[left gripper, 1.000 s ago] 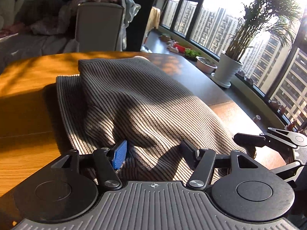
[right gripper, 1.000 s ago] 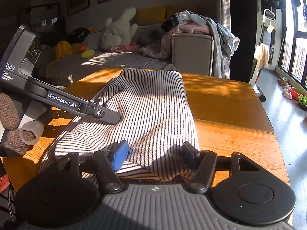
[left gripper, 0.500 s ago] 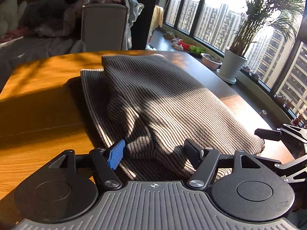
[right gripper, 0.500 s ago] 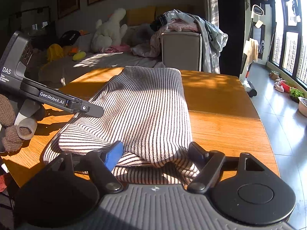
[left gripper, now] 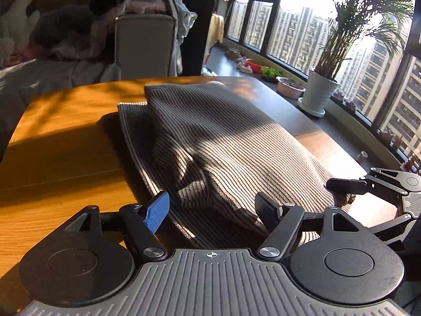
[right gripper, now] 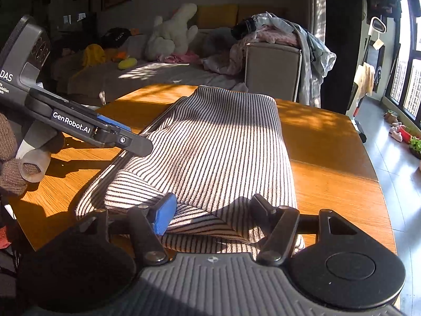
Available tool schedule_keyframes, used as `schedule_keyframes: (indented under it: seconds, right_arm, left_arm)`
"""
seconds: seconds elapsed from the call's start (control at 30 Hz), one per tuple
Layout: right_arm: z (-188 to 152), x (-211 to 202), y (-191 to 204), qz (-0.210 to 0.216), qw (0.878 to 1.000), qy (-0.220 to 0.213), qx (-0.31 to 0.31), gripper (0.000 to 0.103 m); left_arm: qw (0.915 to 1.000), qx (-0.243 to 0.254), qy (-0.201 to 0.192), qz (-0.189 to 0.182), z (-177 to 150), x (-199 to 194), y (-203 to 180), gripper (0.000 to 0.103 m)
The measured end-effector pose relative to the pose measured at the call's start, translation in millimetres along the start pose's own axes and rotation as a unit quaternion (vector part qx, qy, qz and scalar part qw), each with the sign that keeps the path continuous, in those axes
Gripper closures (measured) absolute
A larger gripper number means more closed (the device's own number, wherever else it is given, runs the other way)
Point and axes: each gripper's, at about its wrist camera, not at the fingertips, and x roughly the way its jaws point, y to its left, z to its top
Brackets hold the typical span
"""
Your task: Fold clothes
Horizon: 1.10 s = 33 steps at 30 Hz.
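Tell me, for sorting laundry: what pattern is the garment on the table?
Narrow dark-and-light stripes on the garment; clearest in the right wrist view.

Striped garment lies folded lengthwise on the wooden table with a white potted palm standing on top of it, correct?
Not quite. The striped garment does lie folded lengthwise on the wooden table, but the white potted palm stands on the floor by the window, as the left wrist view shows.

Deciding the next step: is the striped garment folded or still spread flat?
Folded: the striped garment lies doubled, its upper layer overlapping a lower one on the wooden table.
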Motion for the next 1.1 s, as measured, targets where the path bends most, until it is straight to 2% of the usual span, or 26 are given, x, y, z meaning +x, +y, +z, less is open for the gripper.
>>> schedule_keyframes:
  seconds: [0.13,0.27,0.43,0.57,0.7,0.87,1.0,1.1]
  right_arm:
    - [-2,-10,-4,0.006,1.0,0.011,0.0,0.036]
    - [-6,-26,11,0.008,0.997,0.016,-0.069,0.027]
    - [-9,-33,30,0.049,0.989,0.019,-0.135,0.022]
    - [-6,-24,45,0.057,0.983,0.019,-0.173,0.021]
    - [-5,-12,65,0.047,0.965,0.027,-0.257,0.019]
    - [-6,-17,85,0.044,0.931,0.019,-0.362,0.018]
    - [-6,-22,87,0.049,0.924,0.025,-0.378,0.018]
    - [-9,-21,87,0.044,0.925,0.022,-0.377,0.012]
  left_arm:
    - [1.0,0.006,-0.003,0.001,1,-4,-1,0.023]
    - [1.0,0.005,-0.003,0.004,1,-4,0,0.02]
    - [1.0,0.005,-0.006,0.006,-1,-8,-2,0.016]
    - [0.9999,0.01,-0.009,0.007,-1,-13,-4,0.013]
    - [0.9998,0.013,-0.013,0.009,-1,-20,-4,0.01]
    - [0.9998,0.011,-0.014,0.012,-3,-25,0,0.009]
    - [0.9999,0.005,-0.012,0.008,-4,-23,3,0.009]
    - [0.9999,0.006,-0.012,0.005,-5,-22,1,0.009]
